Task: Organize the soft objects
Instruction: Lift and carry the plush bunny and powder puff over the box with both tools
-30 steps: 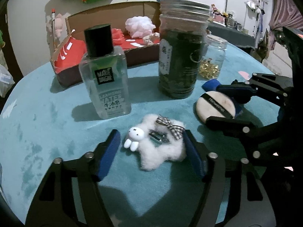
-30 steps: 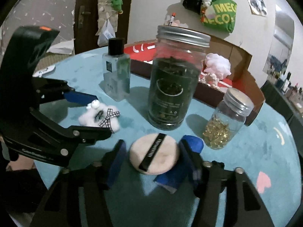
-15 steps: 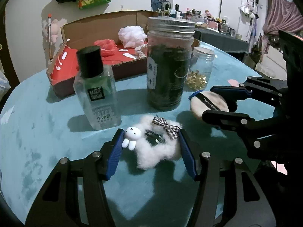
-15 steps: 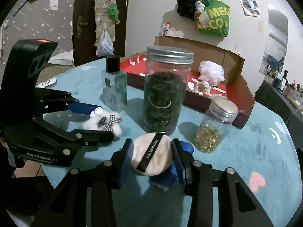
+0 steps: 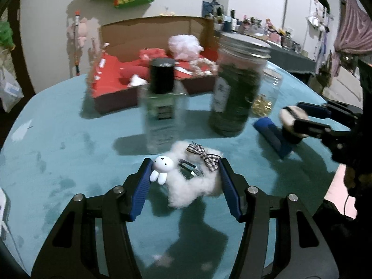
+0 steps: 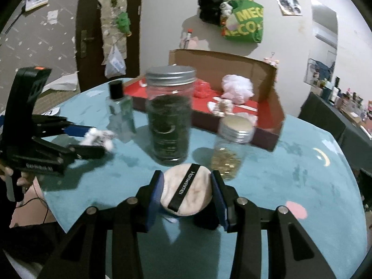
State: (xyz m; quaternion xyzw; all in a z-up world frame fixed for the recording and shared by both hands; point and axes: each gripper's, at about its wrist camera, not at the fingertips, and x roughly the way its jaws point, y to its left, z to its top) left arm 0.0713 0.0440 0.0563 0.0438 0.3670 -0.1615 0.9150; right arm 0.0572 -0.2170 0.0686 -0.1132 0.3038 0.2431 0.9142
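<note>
A white fluffy hair clip with a small bunny and a checked bow hangs just above the teal table, its shadow below it. My left gripper is shut on it, one pad against the bunny and one against the bow. A round beige powder puff with a black band is off the table too, my right gripper shut on its edges. In the right wrist view the left gripper with the clip is at the left. The left wrist view has the right gripper at the right.
Ahead stand a clear bottle, a tall dark-filled jar and a small jar of gold bits. Behind them an open cardboard box holds pink and red puffs. A blue block lies under the right gripper.
Both grippers closed in on their objects and rose, lifting the clip and the puff off the table. The blue block stayed on the table.
</note>
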